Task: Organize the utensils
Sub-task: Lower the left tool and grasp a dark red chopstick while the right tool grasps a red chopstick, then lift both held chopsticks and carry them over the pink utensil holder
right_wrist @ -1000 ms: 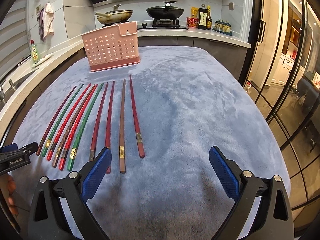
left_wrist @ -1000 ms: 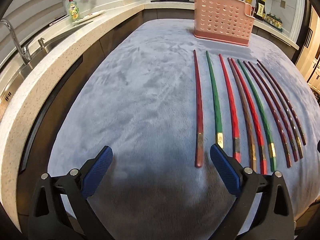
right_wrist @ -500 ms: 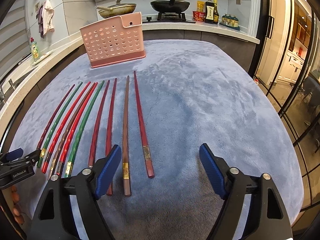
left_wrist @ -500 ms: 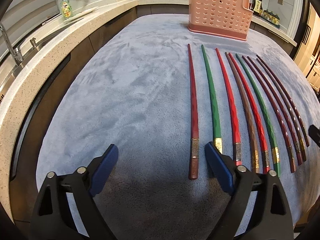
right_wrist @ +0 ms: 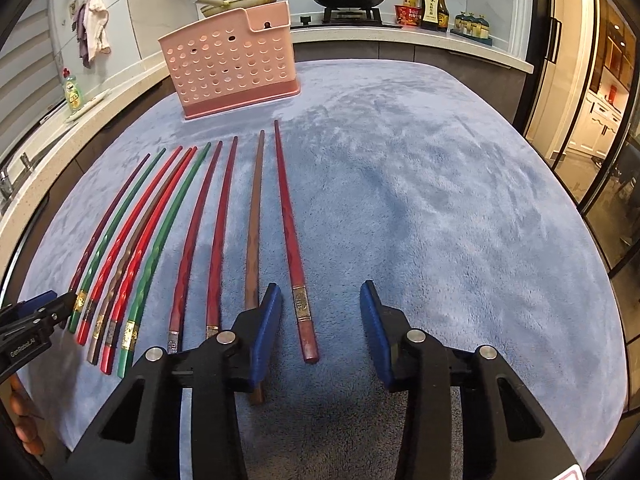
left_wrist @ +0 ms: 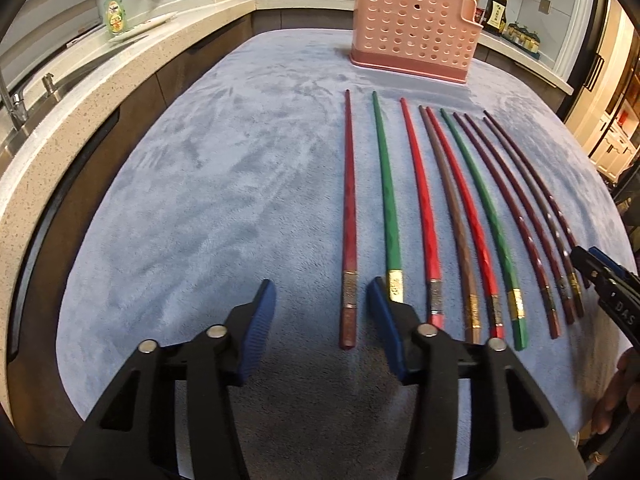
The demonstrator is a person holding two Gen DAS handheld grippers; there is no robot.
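Ten long lacquered chopsticks (left_wrist: 392, 208) are lying side by side on the plush blue-grey cloth (left_wrist: 208, 200). The perforated pink plastic holder (left_wrist: 412, 28) is standing on it beyond their tips. A stone counter (left_wrist: 80, 92) is running along the left.

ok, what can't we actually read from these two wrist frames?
- Inside of the pink holder: both views show only its perforated outer wall.
- Right view: butt of the brown chopstick hidden behind the right gripper fingers.
- Left view: green chopstick end behind the left gripper.
- Bottle labels: too small.

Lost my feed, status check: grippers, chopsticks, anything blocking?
Left gripper open, straddling the outermost dark red chopstick. Right gripper open over the far-end dark red chopstick. All chopsticks flat on the cloth; pink holder upright beyond, path unobstructed.
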